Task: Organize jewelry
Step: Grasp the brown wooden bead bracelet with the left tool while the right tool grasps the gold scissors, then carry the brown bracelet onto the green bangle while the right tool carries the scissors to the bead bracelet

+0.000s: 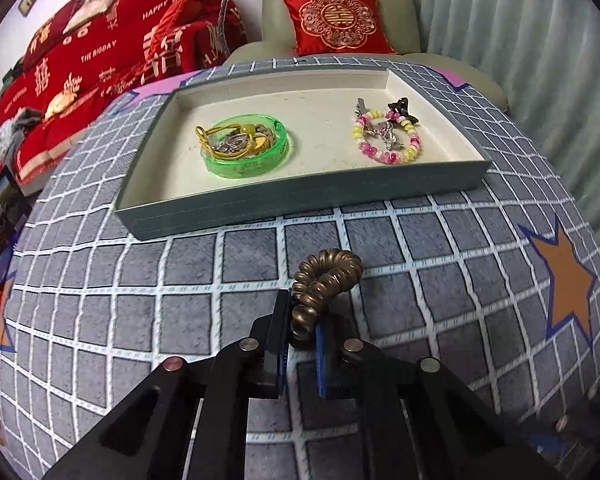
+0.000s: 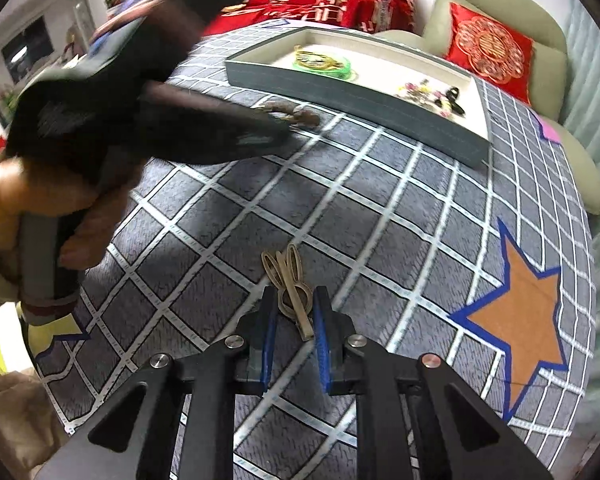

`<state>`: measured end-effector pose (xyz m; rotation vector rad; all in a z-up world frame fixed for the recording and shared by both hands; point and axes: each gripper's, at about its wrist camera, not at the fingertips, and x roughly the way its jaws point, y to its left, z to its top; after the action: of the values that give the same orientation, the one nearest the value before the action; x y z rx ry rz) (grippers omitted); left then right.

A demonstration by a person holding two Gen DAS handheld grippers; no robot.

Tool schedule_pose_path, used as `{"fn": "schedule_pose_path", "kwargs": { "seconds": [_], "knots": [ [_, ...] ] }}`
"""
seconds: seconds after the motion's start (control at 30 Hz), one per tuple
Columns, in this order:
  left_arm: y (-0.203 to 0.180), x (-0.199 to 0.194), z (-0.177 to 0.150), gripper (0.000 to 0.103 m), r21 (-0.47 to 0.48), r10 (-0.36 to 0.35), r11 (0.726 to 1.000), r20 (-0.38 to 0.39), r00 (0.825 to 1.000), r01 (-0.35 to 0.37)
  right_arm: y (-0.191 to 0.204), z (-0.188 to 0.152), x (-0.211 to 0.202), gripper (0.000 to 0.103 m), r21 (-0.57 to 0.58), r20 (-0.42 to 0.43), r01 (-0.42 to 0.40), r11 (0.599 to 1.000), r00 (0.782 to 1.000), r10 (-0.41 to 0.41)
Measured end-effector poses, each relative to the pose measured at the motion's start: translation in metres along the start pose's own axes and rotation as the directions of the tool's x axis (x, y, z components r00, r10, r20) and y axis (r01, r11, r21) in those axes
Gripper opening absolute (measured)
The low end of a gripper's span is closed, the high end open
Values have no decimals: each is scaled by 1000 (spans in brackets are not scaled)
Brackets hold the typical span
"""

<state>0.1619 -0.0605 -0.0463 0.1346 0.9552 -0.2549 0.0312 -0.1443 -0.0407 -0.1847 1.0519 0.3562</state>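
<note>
1. Left wrist view: the left gripper (image 1: 303, 334) has its fingers closed on the lower end of a brown coil hair tie (image 1: 325, 285). The rest of the coil stands up and curls over in front of the fingertips, above the grey checked cloth (image 1: 180, 320).

2. Same view: the tray (image 1: 300, 196) lies just ahead on the cloth. Inside it, on the left, a green bangle (image 1: 247, 148) has gold pieces lying in its ring. On the right, a pink and yellow bead bracelet (image 1: 388, 136) lies with a metal clip and a dark hair claw (image 1: 403, 109).

3. Judgement for the left side: the pick-up step looks done and the carrying step is in hand. The next move calls for lifting the coil over the near wall of the tray and letting it go on the bare floor between the two groups.

4. Right wrist view: the right gripper (image 2: 293, 312) has its fingers spread, one on each side of a flat tan rabbit-shaped clip (image 2: 290, 288) that lies on the cloth. I cannot tell if the pads touch it already.

5. Same view: the left gripper is seen blurred at the upper left with the coil at its tip, close to the near wall of the tray.

6. Judgement for the right side: the next move calls for closing on the thin clip low to the cloth. The clip is flat, so it may slip out of the pads.
</note>
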Motion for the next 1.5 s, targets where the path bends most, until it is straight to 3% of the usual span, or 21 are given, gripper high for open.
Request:
{"fn": "schedule_pose_path", "kwargs": {
  "seconds": [0.73,1.5],
  "knots": [
    [21,-43,-16,20,-65,-56,996,70,996,61,-74,11,-5,19,283,42,-78,956,997,69],
    [35,-49,-2,20,-96,-59,993,99,993,69,-99,60,-23,19,362,129,-123,924,988,81]
  ]
}}
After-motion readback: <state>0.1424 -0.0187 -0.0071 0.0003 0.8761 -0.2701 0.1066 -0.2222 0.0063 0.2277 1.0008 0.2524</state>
